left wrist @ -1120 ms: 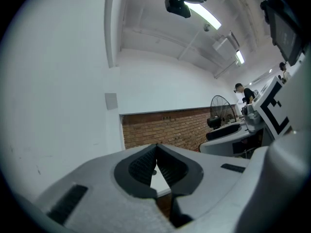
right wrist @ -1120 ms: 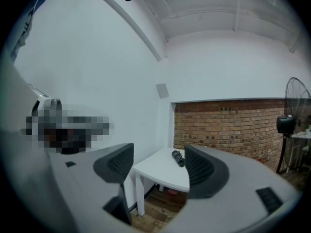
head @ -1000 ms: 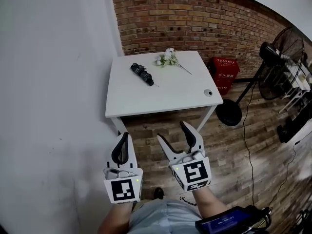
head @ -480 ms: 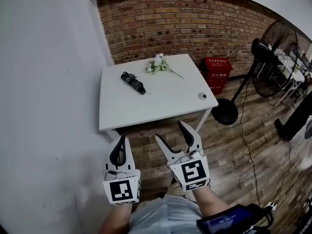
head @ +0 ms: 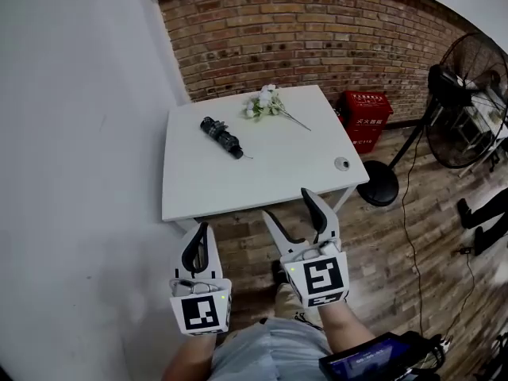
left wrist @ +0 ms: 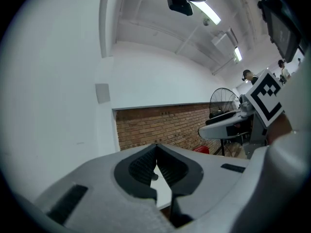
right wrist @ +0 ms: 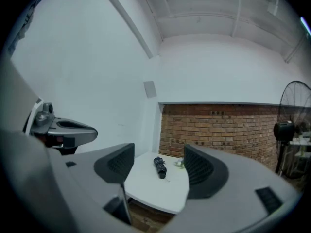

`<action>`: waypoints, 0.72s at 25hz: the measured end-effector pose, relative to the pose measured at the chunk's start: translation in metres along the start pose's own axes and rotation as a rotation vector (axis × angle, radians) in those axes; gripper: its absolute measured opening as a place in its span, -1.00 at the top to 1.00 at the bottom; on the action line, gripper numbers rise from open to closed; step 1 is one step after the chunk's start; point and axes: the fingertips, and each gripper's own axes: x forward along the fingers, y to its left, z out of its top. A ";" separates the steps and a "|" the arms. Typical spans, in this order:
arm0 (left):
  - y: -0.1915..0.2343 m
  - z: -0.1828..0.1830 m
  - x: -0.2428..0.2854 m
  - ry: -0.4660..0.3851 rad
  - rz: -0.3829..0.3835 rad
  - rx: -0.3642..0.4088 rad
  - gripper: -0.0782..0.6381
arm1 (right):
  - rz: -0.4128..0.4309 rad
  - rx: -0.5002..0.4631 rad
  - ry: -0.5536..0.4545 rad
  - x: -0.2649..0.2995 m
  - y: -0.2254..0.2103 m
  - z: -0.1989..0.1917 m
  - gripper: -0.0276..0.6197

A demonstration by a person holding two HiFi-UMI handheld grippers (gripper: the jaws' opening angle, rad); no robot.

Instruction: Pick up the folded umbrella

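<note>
The folded black umbrella [head: 221, 136] lies on the back left part of a white table [head: 270, 173], ahead of both grippers. In the right gripper view the umbrella [right wrist: 160, 167] shows between the open jaws, far off. My right gripper [head: 287, 205] is open and empty, with its tips near the table's front edge. My left gripper [head: 197, 240] hangs lower left, short of the table. In the left gripper view my left gripper [left wrist: 156, 152] has its jaw tips meeting, shut on nothing.
White flowers [head: 266, 100] lie at the table's back edge and a small round object [head: 342, 163] near its right corner. A red crate [head: 367, 117] and a standing fan [head: 468, 101] are to the right. A white wall [head: 71, 133] runs along the left, brick wall [head: 317, 30] behind.
Both grippers have moved forward toward the table, which now looks nearer. The right gripper's tips have come up close to the table's front edge. Jaws look unchanged.
</note>
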 end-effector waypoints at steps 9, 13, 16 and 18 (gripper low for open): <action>0.012 -0.025 0.093 0.085 0.048 0.009 0.76 | 0.060 0.029 0.063 0.095 -0.054 -0.031 -0.08; 0.013 -0.024 0.138 0.090 0.070 0.023 0.76 | 0.089 0.043 0.072 0.133 -0.081 -0.036 -0.08; 0.011 -0.019 0.168 0.101 0.084 0.022 0.76 | 0.108 0.050 0.072 0.159 -0.101 -0.036 -0.08; 0.012 -0.016 0.183 0.104 0.100 0.029 0.76 | 0.127 0.058 0.073 0.176 -0.109 -0.036 -0.08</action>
